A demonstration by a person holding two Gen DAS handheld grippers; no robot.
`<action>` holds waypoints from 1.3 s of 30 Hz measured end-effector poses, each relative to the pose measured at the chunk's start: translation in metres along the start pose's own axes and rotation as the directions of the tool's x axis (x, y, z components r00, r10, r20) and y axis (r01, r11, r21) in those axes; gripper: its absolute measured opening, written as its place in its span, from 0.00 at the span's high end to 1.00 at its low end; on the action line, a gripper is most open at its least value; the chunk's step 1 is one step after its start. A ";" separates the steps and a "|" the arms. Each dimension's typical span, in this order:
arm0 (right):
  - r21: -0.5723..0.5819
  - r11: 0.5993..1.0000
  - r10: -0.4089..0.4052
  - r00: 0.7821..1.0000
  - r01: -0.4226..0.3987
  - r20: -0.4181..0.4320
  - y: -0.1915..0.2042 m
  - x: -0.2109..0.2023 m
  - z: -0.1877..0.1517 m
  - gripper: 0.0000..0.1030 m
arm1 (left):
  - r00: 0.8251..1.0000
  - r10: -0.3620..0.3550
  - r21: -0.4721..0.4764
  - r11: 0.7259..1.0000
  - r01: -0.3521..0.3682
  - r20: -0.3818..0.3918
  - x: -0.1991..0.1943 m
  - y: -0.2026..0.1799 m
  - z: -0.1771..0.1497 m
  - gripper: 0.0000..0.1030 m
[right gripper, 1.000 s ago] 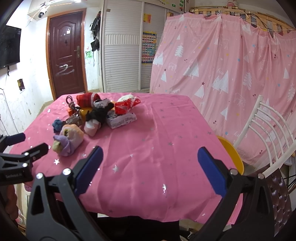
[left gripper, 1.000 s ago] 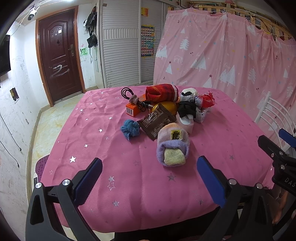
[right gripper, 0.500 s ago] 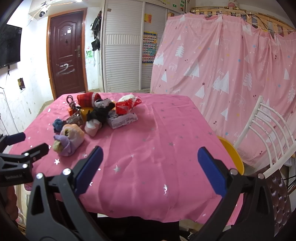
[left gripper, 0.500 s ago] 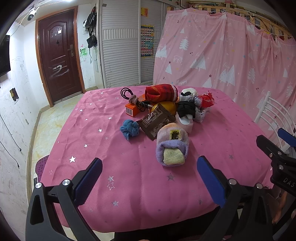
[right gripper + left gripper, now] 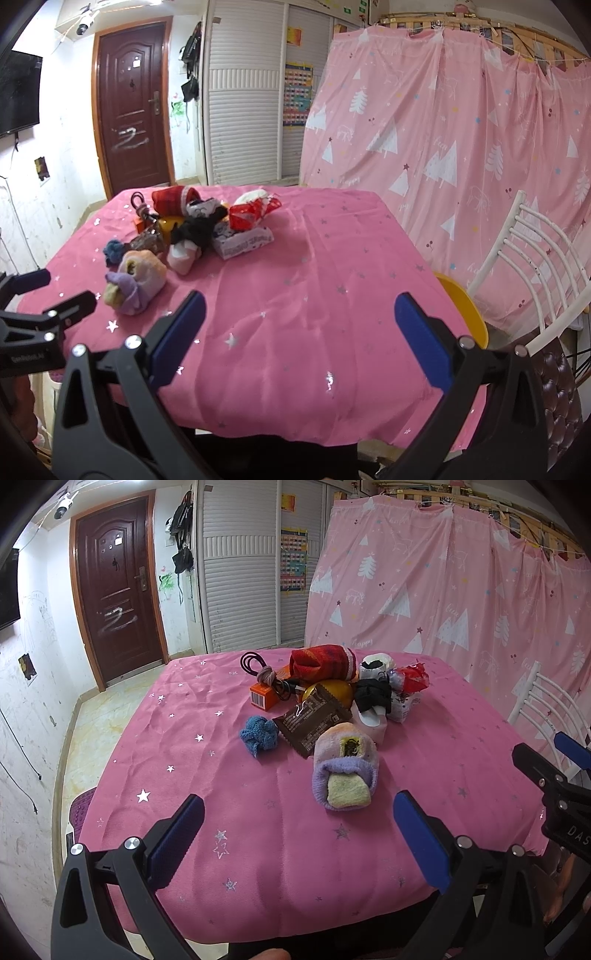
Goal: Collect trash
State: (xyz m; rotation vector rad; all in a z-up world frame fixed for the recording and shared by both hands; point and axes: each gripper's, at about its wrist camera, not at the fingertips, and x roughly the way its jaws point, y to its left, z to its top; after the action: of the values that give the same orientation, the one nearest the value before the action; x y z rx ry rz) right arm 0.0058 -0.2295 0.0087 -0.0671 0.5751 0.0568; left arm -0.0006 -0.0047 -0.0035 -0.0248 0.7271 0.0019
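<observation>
Over the tablecloth (image 5: 258, 849), jaws wide, empty.

Place: a lived-in room of a home, likely a bedroom or family room.
Door: a dark brown panelled door (image 5: 114, 587) with a lock and scribbles on it, set in a wooden frame.
Wardrobe: white louvred doors (image 5: 240, 579) with a colourful chart (image 5: 293, 561) stuck on them.
Hanging things: dark bags (image 5: 183, 535) hung on the wall beside the door.
Curtain: a pink curtain (image 5: 461, 122) printed with white trees, pegged to a wooden bed frame (image 5: 443, 22).
Walls: white, scuffed, with childish drawings (image 5: 166, 585).
Surface: covered by a pink star-print cloth (image 5: 295, 295), with socks and wrappers piled on it.
Seating: a white metal chair (image 5: 535, 266) beside the surface.
Screen: a dark wall-mounted television (image 5: 18, 92).
</observation>
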 end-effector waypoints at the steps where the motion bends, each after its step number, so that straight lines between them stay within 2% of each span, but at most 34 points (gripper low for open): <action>1: 0.000 1.000 0.000 1.000 0.000 0.001 0.000 0.000 0.000 0.04 | 1.000 0.000 -0.001 1.000 0.000 0.001 0.000 0.000 0.000 0.07; 13: 0.000 1.000 0.002 1.000 -0.002 0.002 0.000 0.003 0.002 0.04 | 1.000 -0.003 0.000 1.000 0.003 0.001 0.000 0.002 0.001 0.07; 22: -0.004 1.000 0.021 1.000 -0.021 -0.007 -0.001 0.013 0.017 0.04 | 1.000 -0.025 -0.018 1.000 0.025 -0.004 0.004 0.007 0.002 0.07; 28: -0.008 0.985 0.170 0.985 -0.171 -0.031 0.008 0.031 0.035 0.04 | 1.000 -0.015 -0.018 1.000 0.015 -0.007 0.018 0.008 0.011 0.08; 33: -0.046 0.979 0.195 0.979 -0.198 -0.059 0.022 0.055 0.047 0.04 | 0.999 -0.027 0.020 0.999 0.028 -0.043 0.036 -0.003 0.021 0.21; 37: -0.055 0.974 0.215 0.973 -0.220 -0.083 0.024 0.075 0.057 0.05 | 0.994 -0.054 0.040 0.997 0.059 -0.098 0.055 -0.013 0.026 0.27; 39: -0.044 0.969 0.236 0.966 -0.242 -0.106 0.021 0.088 0.063 0.05 | 0.990 -0.063 0.046 0.997 0.069 -0.124 0.063 -0.015 0.028 0.34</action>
State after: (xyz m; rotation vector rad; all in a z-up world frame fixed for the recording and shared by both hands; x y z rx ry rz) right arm 0.1116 -0.2007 0.0124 -0.0555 0.6799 0.3062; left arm 0.0648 -0.0195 -0.0242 -0.0015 0.8489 -0.0819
